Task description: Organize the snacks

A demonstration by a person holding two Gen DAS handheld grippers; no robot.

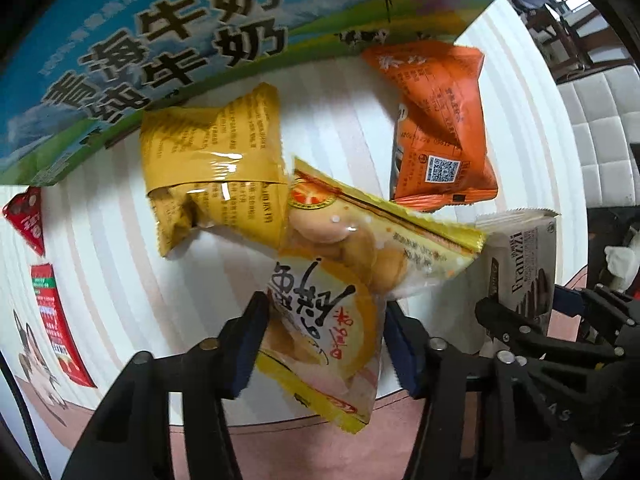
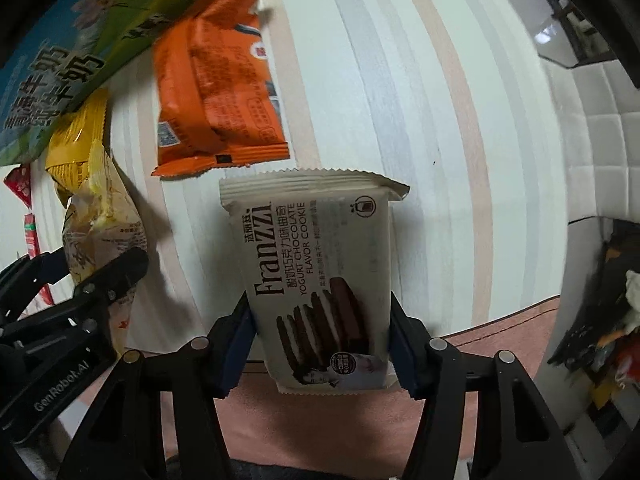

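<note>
My left gripper point(image 1: 322, 334) is shut on a yellow-and-clear pack of small round cakes point(image 1: 340, 280), held above the striped table point(image 1: 352, 120). My right gripper point(image 2: 320, 334) is shut on a cream Franzzi chocolate cookie pack point(image 2: 316, 276), held just right of the left one; that pack also shows in the left wrist view point(image 1: 516, 272). A mustard-yellow snack bag point(image 1: 216, 168) and an orange snack bag point(image 1: 440, 128) lie on the table beyond. The orange bag point(image 2: 216, 92) lies ahead-left of the cookie pack. The left gripper and its cake pack point(image 2: 100, 232) show at the left in the right wrist view.
A large blue-and-green milk carton box point(image 1: 160, 48) lies along the far left of the table. Red sachets point(image 1: 28, 216) lie at the left edge. A white tufted sofa point(image 1: 600, 128) stands to the right, beyond the table's edge, with pink floor below.
</note>
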